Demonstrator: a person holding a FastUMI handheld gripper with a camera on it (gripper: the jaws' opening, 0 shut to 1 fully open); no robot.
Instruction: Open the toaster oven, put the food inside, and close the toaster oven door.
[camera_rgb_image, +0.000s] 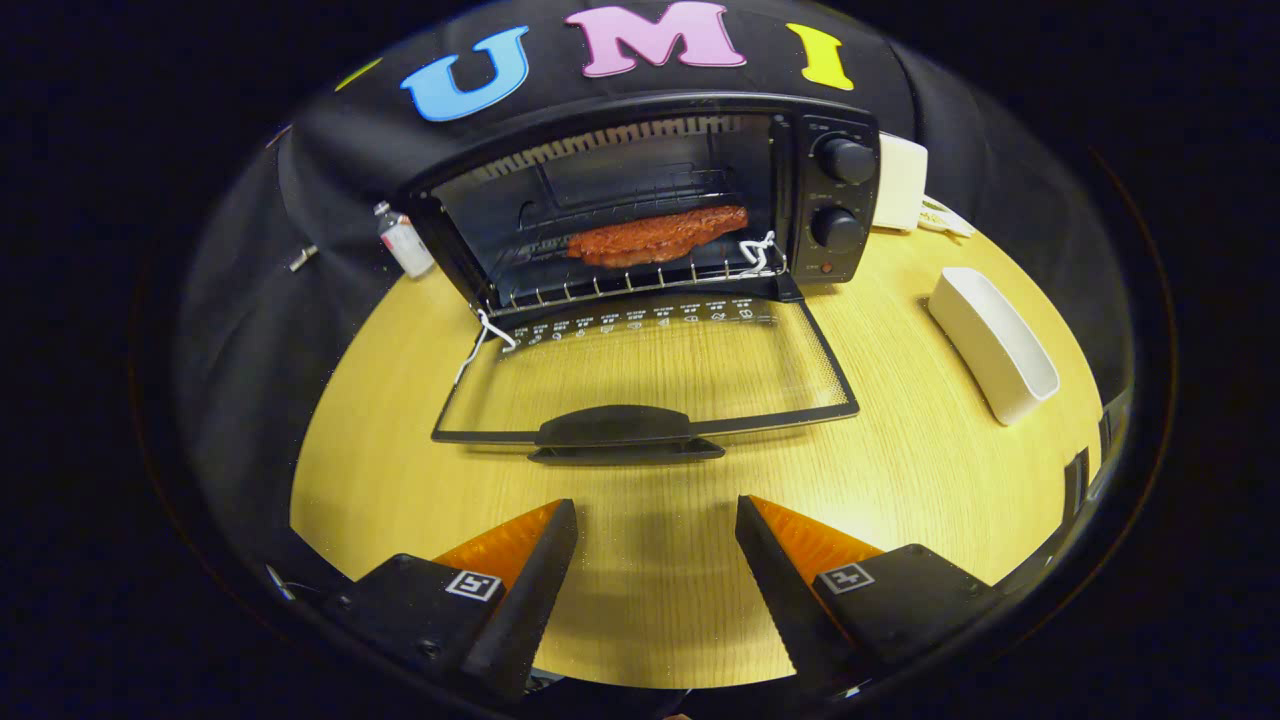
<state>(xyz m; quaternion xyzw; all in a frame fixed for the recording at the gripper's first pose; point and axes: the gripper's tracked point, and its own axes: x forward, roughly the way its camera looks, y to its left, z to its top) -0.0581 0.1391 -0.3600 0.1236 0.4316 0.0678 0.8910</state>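
A black toaster oven (640, 190) stands at the back of the wooden table (900, 470). Its glass door (650, 370) hangs fully down, flat toward me, with the black handle (625, 432) at its near edge. A reddish-brown slab of meat (655, 236) lies on the wire rack (640, 280) inside the oven. My gripper (655, 512) is open with nothing between its fingers, hovering over bare table a short way in front of the door handle.
A white rectangular dish (995, 345) lies on the table to the right of the door. A white box (900, 182) stands behind the oven's right side. A small bottle (403, 240) stands at the oven's left. White string (480, 335) hangs at the door's left hinge.
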